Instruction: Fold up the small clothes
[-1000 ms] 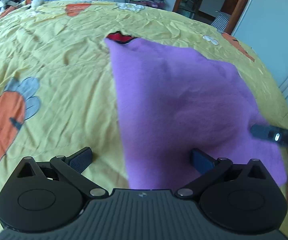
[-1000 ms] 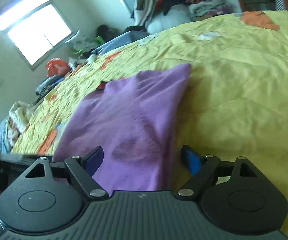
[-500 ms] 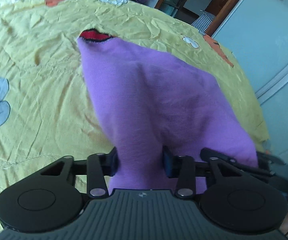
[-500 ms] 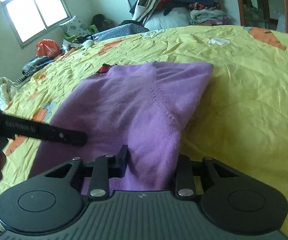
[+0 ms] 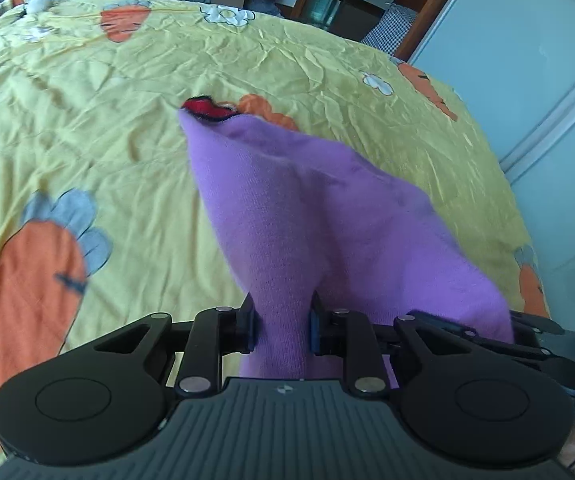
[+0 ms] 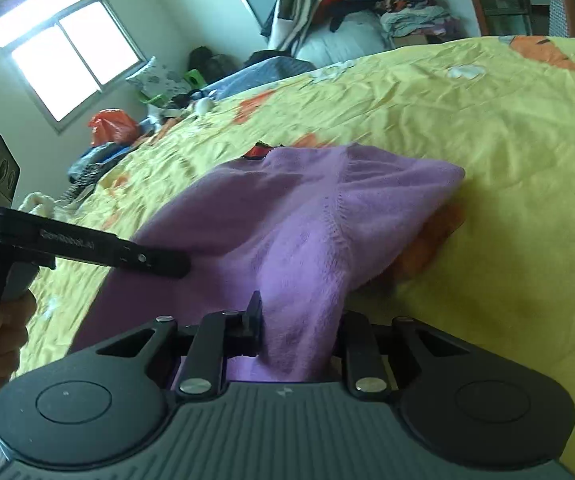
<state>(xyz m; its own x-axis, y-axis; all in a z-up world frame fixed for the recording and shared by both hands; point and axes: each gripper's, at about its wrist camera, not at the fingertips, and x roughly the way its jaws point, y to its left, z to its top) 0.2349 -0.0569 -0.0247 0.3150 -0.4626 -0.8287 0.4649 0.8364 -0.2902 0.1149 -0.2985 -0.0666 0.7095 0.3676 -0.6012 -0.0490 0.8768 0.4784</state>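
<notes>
A small purple knit garment with a red and black collar edge at its far end lies on the yellow bed cover. My left gripper is shut on the garment's near edge and lifts it. My right gripper is shut on the other near corner of the same garment, also raised off the cover. The left gripper also shows in the right wrist view, and the right gripper's tip shows in the left wrist view.
The yellow cover has carrot prints and wrinkles. Piles of clothes and bedding lie at the bed's far side under a window. A pale cupboard and a doorway stand to the right.
Both grippers went from open around the garment's near edge to shut on it. The near edge has risen off the cover and the cloth now drapes upward from the bed.
</notes>
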